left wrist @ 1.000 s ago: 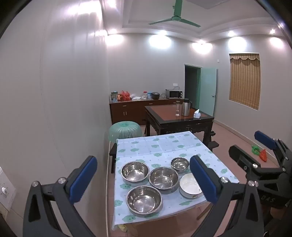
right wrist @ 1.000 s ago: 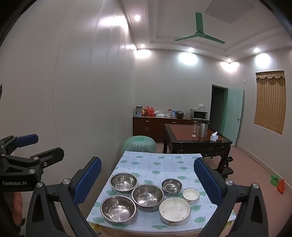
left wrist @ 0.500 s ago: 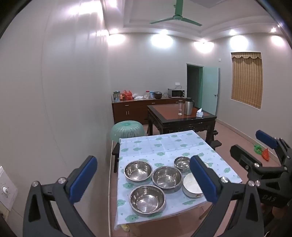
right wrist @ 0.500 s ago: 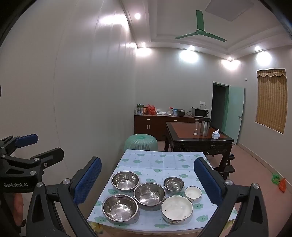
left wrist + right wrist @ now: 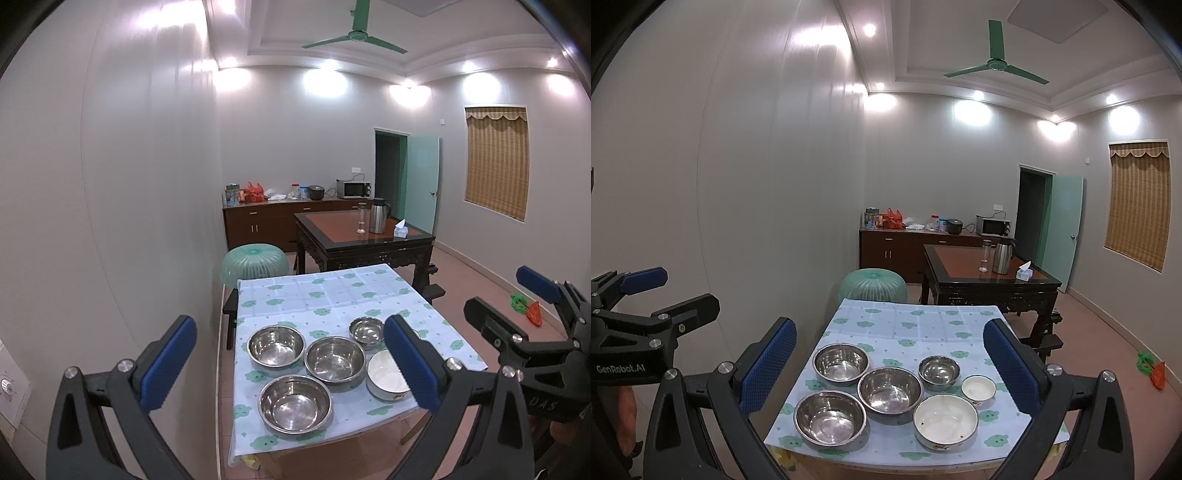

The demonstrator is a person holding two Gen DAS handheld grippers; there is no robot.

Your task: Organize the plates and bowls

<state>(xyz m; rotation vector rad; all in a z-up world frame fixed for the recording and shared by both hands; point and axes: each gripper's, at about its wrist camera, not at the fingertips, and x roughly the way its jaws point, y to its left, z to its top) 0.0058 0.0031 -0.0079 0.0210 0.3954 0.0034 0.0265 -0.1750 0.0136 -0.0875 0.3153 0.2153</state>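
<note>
A table with a green-patterned cloth (image 5: 332,291) (image 5: 912,325) carries three large steel bowls (image 5: 276,345) (image 5: 335,359) (image 5: 294,403), a small steel bowl (image 5: 366,329) and a large white bowl (image 5: 386,374). The right wrist view shows the same steel bowls (image 5: 841,362) (image 5: 890,389) (image 5: 830,417), the small steel one (image 5: 939,371), the large white bowl (image 5: 945,421) and a small white bowl (image 5: 978,387). My left gripper (image 5: 290,325) (image 5: 687,290) and my right gripper (image 5: 889,326) (image 5: 506,295) are held open and empty, well short of the table.
The wall runs close along the table's left side. Behind it stand a green plastic dome (image 5: 255,260), a dark wooden table (image 5: 364,240) with a kettle and glass, and a sideboard (image 5: 258,221). Bare floor (image 5: 1108,354) lies to the right. A hand (image 5: 628,417) shows at lower left.
Both views have drifted only slightly. The bowls have not moved and both grippers stay open.
</note>
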